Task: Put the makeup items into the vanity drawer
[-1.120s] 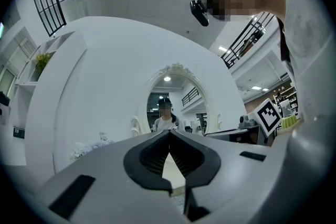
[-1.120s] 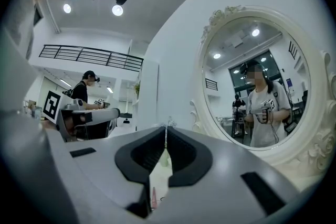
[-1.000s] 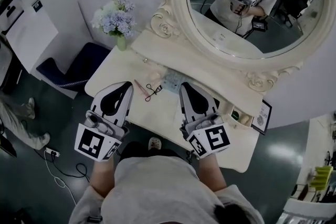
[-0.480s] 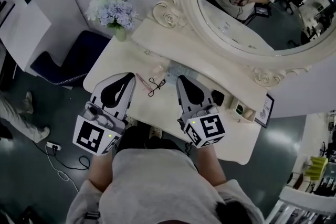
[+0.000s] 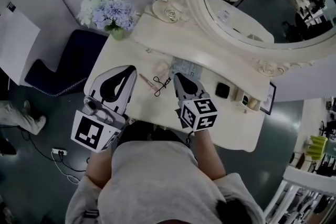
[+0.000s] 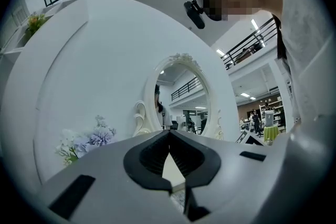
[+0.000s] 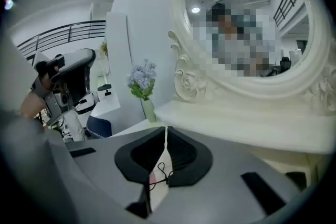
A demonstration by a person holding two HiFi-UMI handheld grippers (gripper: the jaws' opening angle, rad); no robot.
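Left gripper and right gripper both hover over the cream tabletop, each with its jaws closed together on nothing. Between the two lie one black eyelash curler and one pink stick, just beside each other. One black compact sits on the tabletop to the right gripper's right.

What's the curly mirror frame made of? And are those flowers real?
The mirror frame looks like cream-painted wood or moulded resin: carved roses, smooth slightly glossy coat. The flowers may be fabric or plastic, with very even pale blue and white heads; I can't tell for sure.
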